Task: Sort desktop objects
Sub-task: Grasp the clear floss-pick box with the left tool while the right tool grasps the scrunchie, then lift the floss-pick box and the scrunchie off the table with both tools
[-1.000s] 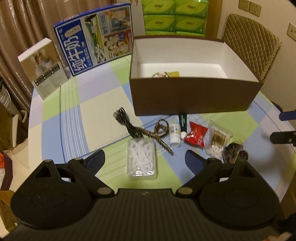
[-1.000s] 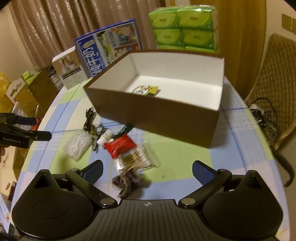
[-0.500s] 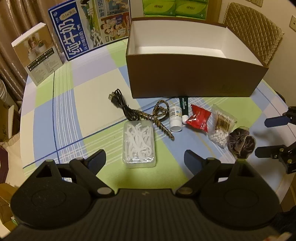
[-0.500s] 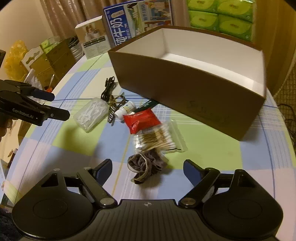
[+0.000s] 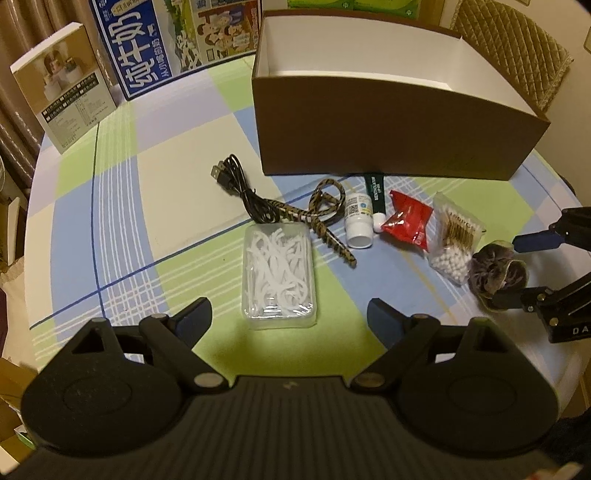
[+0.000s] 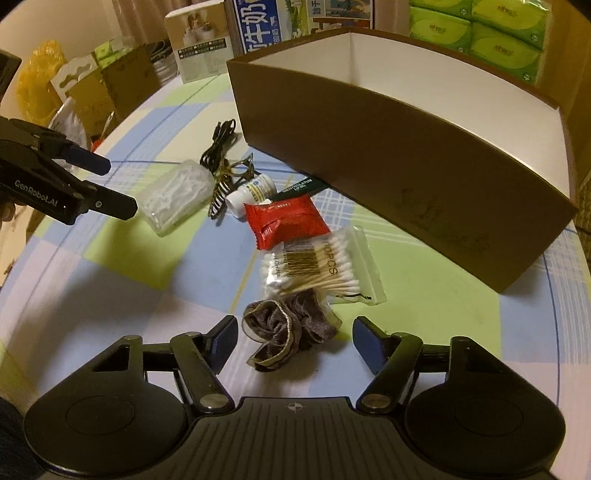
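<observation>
My left gripper [image 5: 290, 317] hangs open just above the near end of a clear box of white floss picks [image 5: 279, 269], and its pads do not touch the box. My right gripper [image 6: 295, 339] straddles a brown-grey scrunchie [image 6: 284, 332]. Its jaws are closing, with a gap still showing on the right side. Beyond the scrunchie lie a bag of cotton swabs [image 6: 314, 266], a red packet [image 6: 284, 218], a white bottle [image 6: 251, 192], a green tube [image 5: 375, 188], a leopard-print strap [image 5: 325, 214] and a black USB cable [image 5: 240, 184]. An open brown box [image 5: 388, 125] stands behind them.
A blue milk carton [image 5: 147, 55] and a white carton [image 5: 62, 92] stand at the table's far left. Green tissue packs [image 6: 491, 33] are behind the brown box, and a quilted chair [image 5: 517, 48] is at the back right. The round table's edge [image 5: 565, 350] curves close on the right.
Both grippers have sunk toward the table. The right jaws have narrowed around the scrunchie. The left gripper has come closer to the floss box and its opening looks the same.
</observation>
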